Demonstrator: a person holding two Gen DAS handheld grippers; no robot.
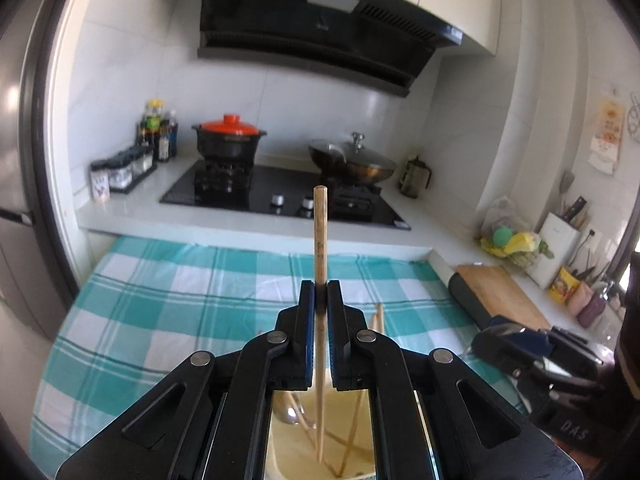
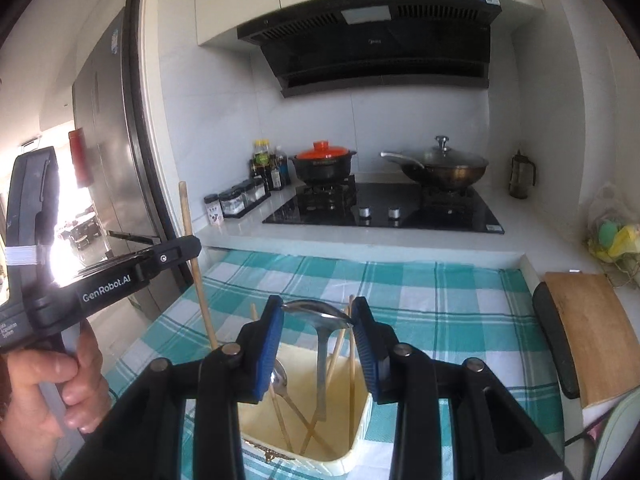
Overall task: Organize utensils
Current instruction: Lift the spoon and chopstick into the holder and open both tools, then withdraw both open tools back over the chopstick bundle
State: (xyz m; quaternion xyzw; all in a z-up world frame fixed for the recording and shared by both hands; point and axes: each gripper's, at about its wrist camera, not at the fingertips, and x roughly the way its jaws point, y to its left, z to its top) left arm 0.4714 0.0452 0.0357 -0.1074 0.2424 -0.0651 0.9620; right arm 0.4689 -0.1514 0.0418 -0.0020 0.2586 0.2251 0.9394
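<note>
My left gripper (image 1: pixel 320 286) is shut on a wooden chopstick (image 1: pixel 320 232) that stands upright, its lower end down in a cream utensil bin (image 1: pixel 356 432). In the right wrist view the same gripper (image 2: pixel 192 246) shows at the left with the chopstick (image 2: pixel 188 216), a hand on its handle. My right gripper (image 2: pixel 318 305) clamps the bowl of a metal spoon (image 2: pixel 316 311) between its blue pads. The spoon's handle hangs into the cream bin (image 2: pixel 360 420), which holds several chopsticks and another spoon (image 2: pixel 280 376).
The bin stands on a teal-and-white checked cloth (image 2: pixel 440 300). Behind it is a black hob (image 2: pixel 400 208) with a red-lidded pot (image 2: pixel 322 164) and a lidded wok (image 2: pixel 444 166). Spice jars (image 2: pixel 240 200) sit at the left, a cutting board (image 2: pixel 592 320) at the right, a fridge (image 2: pixel 108 140) at the far left.
</note>
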